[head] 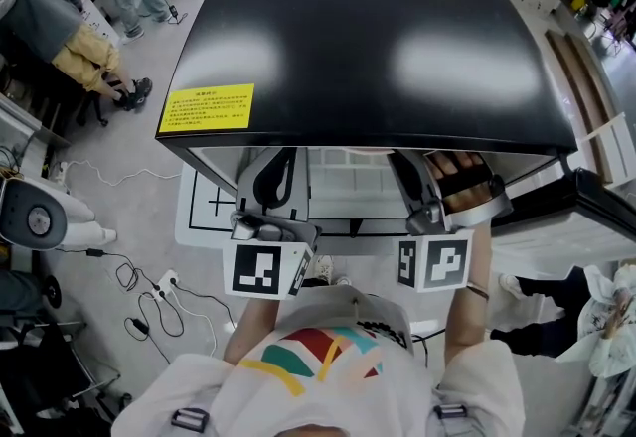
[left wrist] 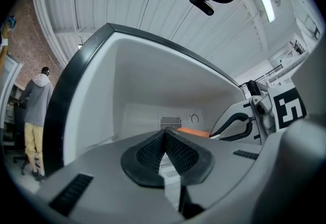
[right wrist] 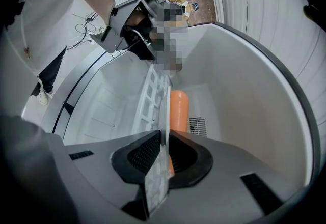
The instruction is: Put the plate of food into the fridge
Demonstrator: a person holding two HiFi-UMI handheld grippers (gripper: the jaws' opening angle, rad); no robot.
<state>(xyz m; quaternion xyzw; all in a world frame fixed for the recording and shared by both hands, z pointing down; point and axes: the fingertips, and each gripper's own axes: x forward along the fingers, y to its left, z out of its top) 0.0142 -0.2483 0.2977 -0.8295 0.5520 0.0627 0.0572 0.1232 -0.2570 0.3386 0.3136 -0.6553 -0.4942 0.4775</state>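
The fridge (head: 378, 38) has a glossy black top, and both grippers reach into its open white compartment. My right gripper (right wrist: 165, 136) is turned on its side. Its pads lie against both faces of a thin white plate (right wrist: 155, 182) seen edge-on. A long orange piece of food (right wrist: 179, 111) lies on the plate, and it also shows as an orange piece (left wrist: 192, 131) in the left gripper view. My left gripper (left wrist: 164, 135) points up into the compartment with its pads meeting at the tips and nothing pinched there. In the head view the left gripper (head: 270, 189) and right gripper (head: 422, 189) have their tips hidden under the fridge top.
A white lattice rack (right wrist: 152, 93) runs along inside the fridge beside the plate. The open door (head: 586, 217) stands at the right. Cables and a power strip (head: 164, 286) lie on the floor at the left. People (head: 89, 48) sit and stand at the far left.
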